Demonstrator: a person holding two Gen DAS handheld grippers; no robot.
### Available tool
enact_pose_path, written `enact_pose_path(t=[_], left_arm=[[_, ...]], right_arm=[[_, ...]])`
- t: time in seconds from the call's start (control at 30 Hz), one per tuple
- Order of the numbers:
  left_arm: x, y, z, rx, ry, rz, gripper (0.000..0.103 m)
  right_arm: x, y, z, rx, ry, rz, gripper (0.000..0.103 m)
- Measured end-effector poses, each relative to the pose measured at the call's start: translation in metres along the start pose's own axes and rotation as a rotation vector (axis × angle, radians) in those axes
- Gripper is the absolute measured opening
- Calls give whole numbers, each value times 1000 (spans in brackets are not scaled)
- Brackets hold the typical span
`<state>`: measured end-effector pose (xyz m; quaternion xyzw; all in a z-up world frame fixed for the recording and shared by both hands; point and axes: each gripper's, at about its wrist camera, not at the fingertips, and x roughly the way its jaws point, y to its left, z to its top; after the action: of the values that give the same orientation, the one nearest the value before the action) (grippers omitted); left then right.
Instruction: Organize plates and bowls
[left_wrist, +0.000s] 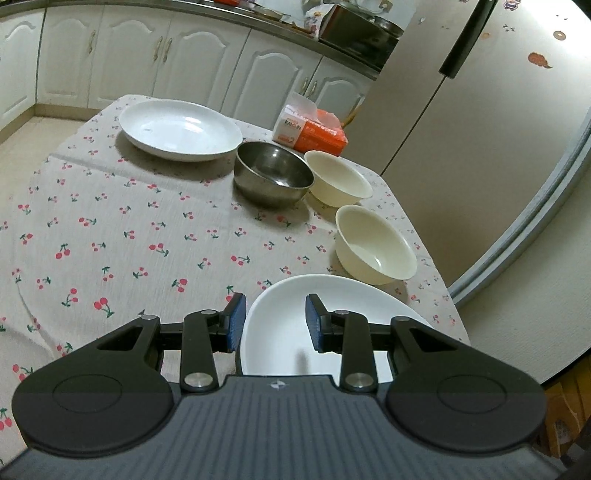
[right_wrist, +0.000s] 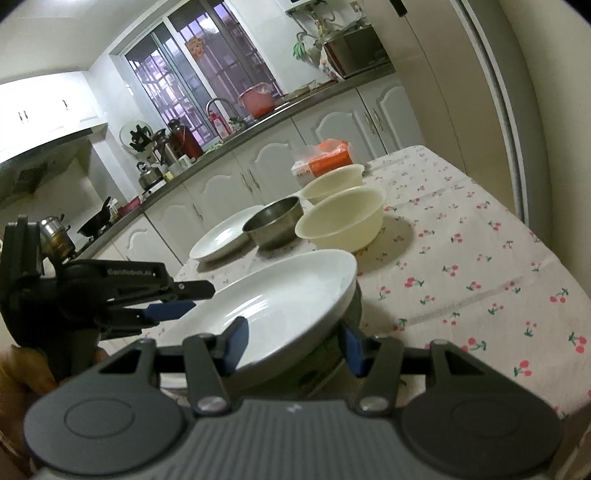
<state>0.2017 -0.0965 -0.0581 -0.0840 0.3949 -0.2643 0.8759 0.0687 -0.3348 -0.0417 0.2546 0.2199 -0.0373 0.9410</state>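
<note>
The near plate (right_wrist: 266, 306) sits atop a steel bowl (right_wrist: 351, 306) at the desk (left_wrist: 129, 236) edge. My right tongs (right_wrist: 291, 343) straddle that bowl and my left tongs (left_wrist: 275, 321) straddle the plate rim; whether either grips, I cannot tell. Beyond the plate, two cream bowls (left_wrist: 375, 245), another steel bowl and a far plate (left_wrist: 181, 129) await stacking, with kitchen cabinets (left_wrist: 207, 66) behind.

We count two white plates, one near (left_wrist: 332, 332) and one far (left_wrist: 181, 129). We count three bowls: one steel bowl (left_wrist: 273, 177) and two cream bowls (left_wrist: 338, 177) (left_wrist: 375, 243). We see one orange tissue box (left_wrist: 314, 129) on the one table (left_wrist: 147, 229).
</note>
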Motion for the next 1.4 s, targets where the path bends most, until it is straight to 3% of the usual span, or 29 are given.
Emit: enact_pose_path(t=[0.27,0.53,0.6,0.73,0.97,1.3,1.4], left_arm=[[3,3,-5,-24,12,-9,35],[-5,-1,-7,-14,-21,-24,36],[-9,0,-8,-1,-36,-4,45],[-18,2,-11,33,-66,39,67],[-32,14,-15,67,-117,94,98],[-49,38,-16,66,-144,184,103],[-56,43,-12,42,-138,165,103]], right_arm=[[-2,2,-2,-31,-3,-19,57],[0,5,-4,-52,30,-26,70],[-1,4,-4,-48,25,-19,73],[-9,5,1,-50,-5,-27,93],[-15,-3,13,-9,-23,-41,102],[-19,0,38,-4,-34,-18,102],[-18,0,48,-7,-37,-13,102]])
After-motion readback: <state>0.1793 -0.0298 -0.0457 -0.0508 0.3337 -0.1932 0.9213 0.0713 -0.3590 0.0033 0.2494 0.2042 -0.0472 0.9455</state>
